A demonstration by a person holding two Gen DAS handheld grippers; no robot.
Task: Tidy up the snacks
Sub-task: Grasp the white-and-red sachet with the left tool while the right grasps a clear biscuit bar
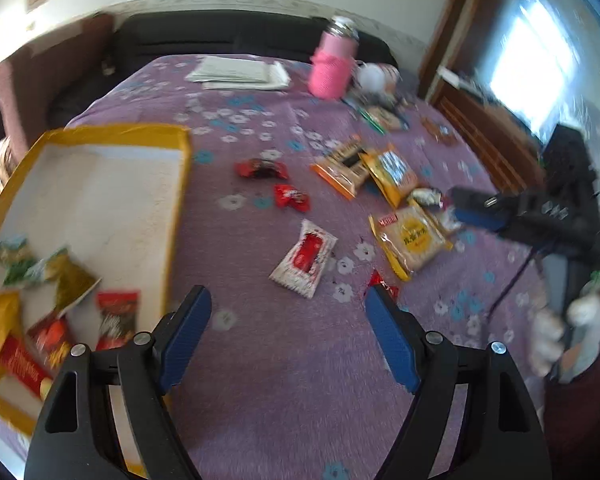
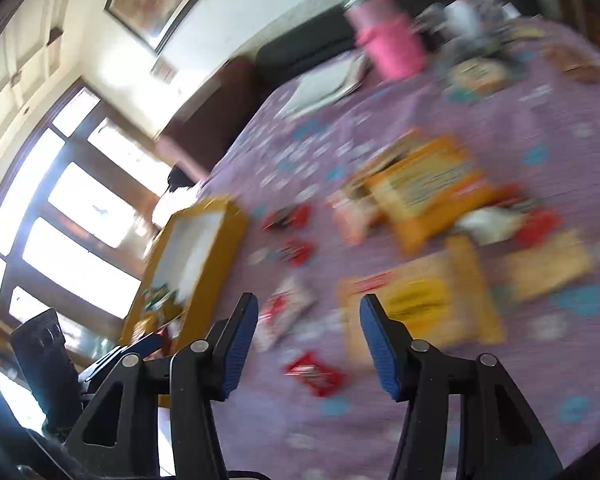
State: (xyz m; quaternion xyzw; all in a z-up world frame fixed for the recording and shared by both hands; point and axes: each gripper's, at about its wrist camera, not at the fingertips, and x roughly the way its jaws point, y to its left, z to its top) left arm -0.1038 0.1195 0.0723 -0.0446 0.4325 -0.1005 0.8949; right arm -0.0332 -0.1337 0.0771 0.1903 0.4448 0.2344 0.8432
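The white-and-red sachet (image 1: 303, 258) lies on the purple cloth (image 1: 260, 380), beside the yellow tray (image 1: 178, 216). My left gripper (image 1: 288, 308) gapes wide, empty; my right gripper (image 2: 308, 312) too. Blur suggests speed: I might overshoot and nudge it away.

**A:** ok so we counted one yellow-rimmed tray (image 1: 100, 130), and we make out about six snack packets (image 1: 116, 318) in its near end, though they overlap so we can't swear to it.

**B:** Loose on the purple cloth (image 1: 260, 380) we got three small red candies (image 1: 292, 197) (one half hidden by a finger), one white sachet with a red print (image 1: 303, 258), and three orange or yellow cracker packs (image 1: 410, 242). There's a silvery wrapper too, too blurry to count properly.

**A:** Plus one pink bottle (image 1: 332, 64) and one stack of white papers (image 1: 240, 73).

**B:** And two grippers, ours (image 1: 288, 304) and the other one (image 1: 454, 204).
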